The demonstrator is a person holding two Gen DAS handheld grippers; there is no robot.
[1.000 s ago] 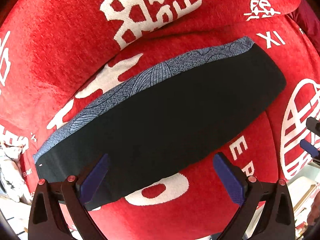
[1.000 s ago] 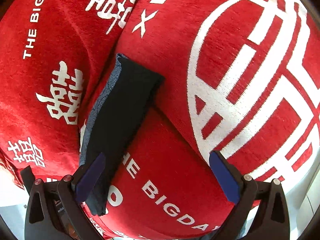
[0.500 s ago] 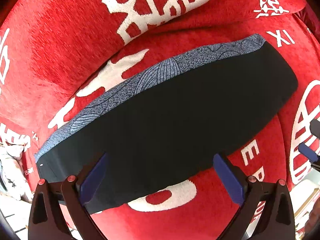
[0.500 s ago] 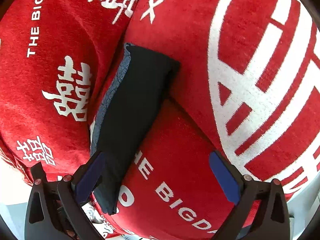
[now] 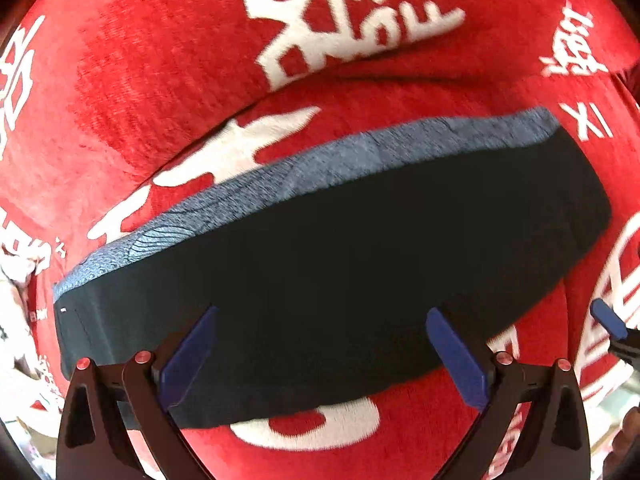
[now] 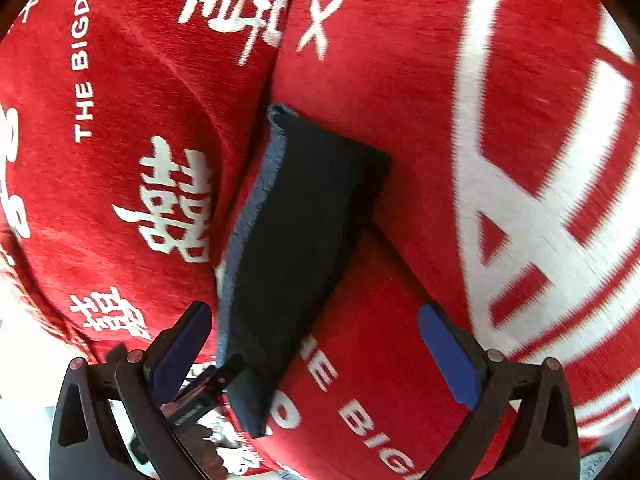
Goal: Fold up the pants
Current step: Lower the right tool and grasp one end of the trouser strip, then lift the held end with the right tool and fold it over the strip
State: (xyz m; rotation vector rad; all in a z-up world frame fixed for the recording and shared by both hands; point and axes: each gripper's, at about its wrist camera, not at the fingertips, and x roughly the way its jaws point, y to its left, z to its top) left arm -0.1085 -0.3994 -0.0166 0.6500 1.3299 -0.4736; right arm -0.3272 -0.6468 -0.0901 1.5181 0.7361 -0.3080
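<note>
- Pants [image 5: 360, 264] lie as a long folded strip on the red blanket [image 5: 168, 80], bigger in both views than a second ago.
- Left gripper [image 5: 332, 356] and right gripper [image 6: 316, 352] have closed in, jaws wide, holding nothing; next fold looks near.

The pants [image 5: 340, 264] lie folded into a long, narrow, flat strip of dark navy, almost black fabric. In the left wrist view the strip runs across the middle of the frame, from lower left up to the right. A grey-blue patterned band edges its upper long side.
</note>
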